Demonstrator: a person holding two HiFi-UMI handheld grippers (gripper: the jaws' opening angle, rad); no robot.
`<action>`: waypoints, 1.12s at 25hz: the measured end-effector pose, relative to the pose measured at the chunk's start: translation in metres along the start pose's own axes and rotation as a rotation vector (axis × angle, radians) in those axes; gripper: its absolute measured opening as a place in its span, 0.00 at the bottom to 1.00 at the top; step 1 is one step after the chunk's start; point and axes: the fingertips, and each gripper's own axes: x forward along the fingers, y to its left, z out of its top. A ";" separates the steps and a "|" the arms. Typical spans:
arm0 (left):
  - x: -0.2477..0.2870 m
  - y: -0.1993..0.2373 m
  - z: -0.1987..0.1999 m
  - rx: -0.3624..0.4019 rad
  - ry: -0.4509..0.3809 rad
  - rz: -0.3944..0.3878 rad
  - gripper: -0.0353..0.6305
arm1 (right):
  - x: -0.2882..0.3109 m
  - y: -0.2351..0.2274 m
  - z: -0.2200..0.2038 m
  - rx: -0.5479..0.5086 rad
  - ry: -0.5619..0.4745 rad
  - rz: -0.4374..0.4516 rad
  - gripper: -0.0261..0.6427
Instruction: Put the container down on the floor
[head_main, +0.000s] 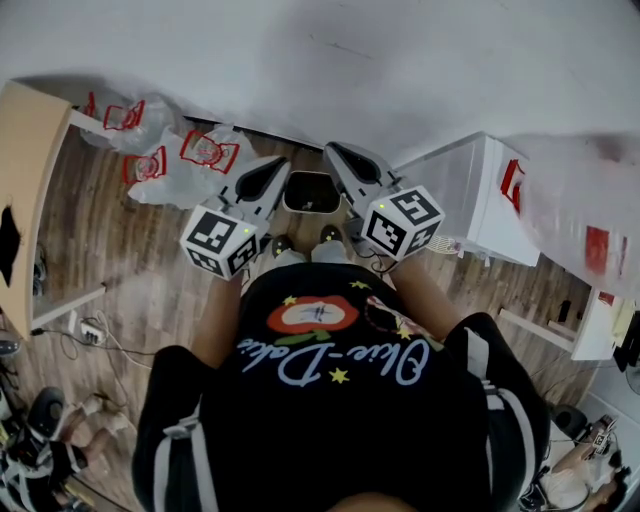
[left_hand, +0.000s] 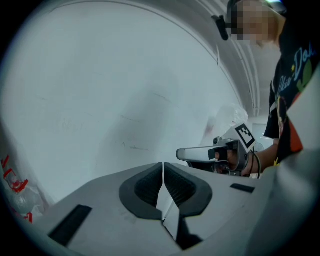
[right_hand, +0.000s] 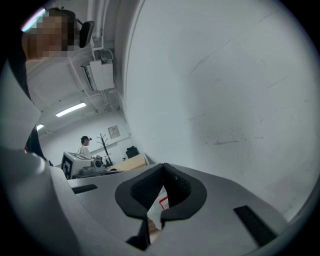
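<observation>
- Your left gripper (left_hand: 163, 169) is closed pad to pad with nothing in it. Your right gripper (right_hand: 163, 171) is closed the same way (the white, red-printed scrap showing under its jaws lies behind them and is not pinched).
- In the head view both point forward at the wall, held up in front of your chest, with their tips angled slightly toward each other.
- Your shoes (head_main: 330, 238) are directly under the grippers, toes toward the wall.
- The container (head_main: 312, 192), a dark bin with its mouth up, stands on the wood floor just ahead of your toes. It shows in the gap between the two grippers and well below them, touching neither.
- Its longer side runs left to right, along the wall, and it sits about midway, so neither hand is nearer.
- By this look it is already set down. Any further move would be straight down and slightly forward.
- To the sides are plastic bags (head_main: 170, 160) on the left and a white box (head_main: 470, 190) on the right, both apart from it.
- Farthest is the white wall (head_main: 400, 60).
</observation>
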 end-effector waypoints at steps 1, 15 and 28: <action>0.000 -0.001 0.000 0.001 -0.001 0.000 0.07 | 0.000 0.000 0.000 0.000 -0.001 -0.001 0.04; -0.002 -0.006 0.007 0.003 -0.024 0.002 0.07 | -0.003 -0.002 0.000 -0.007 -0.011 0.006 0.04; 0.000 -0.007 0.007 0.009 -0.029 -0.008 0.07 | 0.000 -0.003 -0.002 -0.021 0.004 0.017 0.04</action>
